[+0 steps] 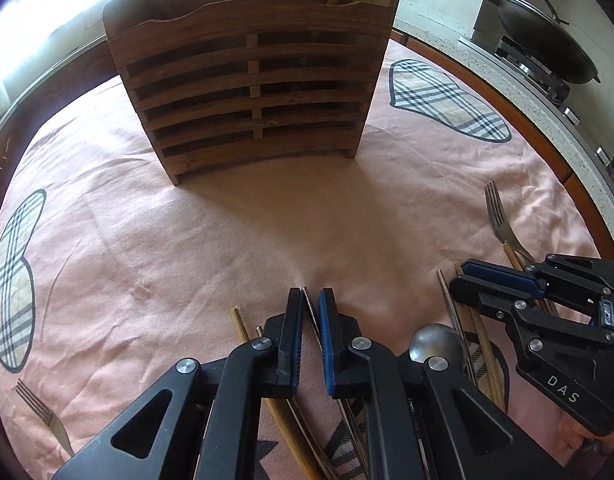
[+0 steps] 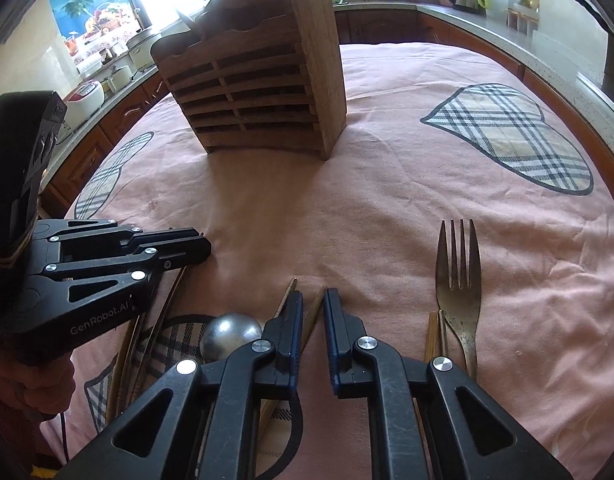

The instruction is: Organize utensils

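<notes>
Both grippers hover low: my left gripper (image 1: 311,300) pinches a chopstick (image 1: 313,320); my right gripper (image 2: 313,300) straddles another chopstick (image 2: 311,316), narrowly parted. Ahead stands the wooden holder (image 2: 267,92).

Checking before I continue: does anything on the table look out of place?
Yes. Chopsticks lie scattered and crossed near both grippers, a spoon sits bowl-down among them, and a fork lies loose, all outside the wooden holder.

Slatted wooden utensil holder (image 2: 263,92) stands upright mid-cloth, handles poking from its top; near edge holds scattered wooden chopsticks (image 2: 313,318), a metal spoon (image 2: 229,338) (bowl domed upward), and a tarnished fork (image 2: 459,280) lying flat.
</notes>
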Demonstrator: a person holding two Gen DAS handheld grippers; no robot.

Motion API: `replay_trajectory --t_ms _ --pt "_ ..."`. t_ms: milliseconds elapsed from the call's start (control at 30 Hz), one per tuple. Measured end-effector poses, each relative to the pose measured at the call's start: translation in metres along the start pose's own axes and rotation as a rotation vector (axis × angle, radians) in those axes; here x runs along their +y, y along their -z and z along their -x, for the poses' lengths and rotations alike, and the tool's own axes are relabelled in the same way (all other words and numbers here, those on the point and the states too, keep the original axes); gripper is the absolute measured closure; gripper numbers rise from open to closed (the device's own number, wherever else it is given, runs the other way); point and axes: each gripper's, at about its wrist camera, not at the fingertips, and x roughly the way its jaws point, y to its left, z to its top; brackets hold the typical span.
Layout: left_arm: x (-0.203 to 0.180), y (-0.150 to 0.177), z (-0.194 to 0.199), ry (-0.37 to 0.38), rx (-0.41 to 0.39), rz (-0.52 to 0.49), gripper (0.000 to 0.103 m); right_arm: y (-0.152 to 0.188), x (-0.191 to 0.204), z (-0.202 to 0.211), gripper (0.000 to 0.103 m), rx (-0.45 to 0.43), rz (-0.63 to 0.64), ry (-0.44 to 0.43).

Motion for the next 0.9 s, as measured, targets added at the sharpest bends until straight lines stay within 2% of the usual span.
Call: replay_trajectory --t_ms 100,200,400,633,900 --pt "0.006 0.004 0.007 0.028 -0.004 0.031 0.097 0.000 0.000 0.001 0.096 -0.006 -0.016 0.000" --pt "0.010 0.008 0.021 0.055 -0.027 0.058 0.098 0.001 -0.008 0.004 0.097 -0.015 -0.078 -0.055" --pt "0.016 0.019 0.068 0.102 -0.109 0.112 0.099 -0.001 -0.010 0.030 0.098 -0.070 -0.107 -0.105" --pt "0.020 0.036 0.139 0.118 -0.235 0.130 0.099 -0.010 -0.005 0.076 0.098 -0.184 -0.108 -0.146" --pt "0.036 0.062 0.213 0.128 -0.364 0.149 0.100 -0.022 0.001 0.125 0.098 -0.318 -0.090 -0.149"
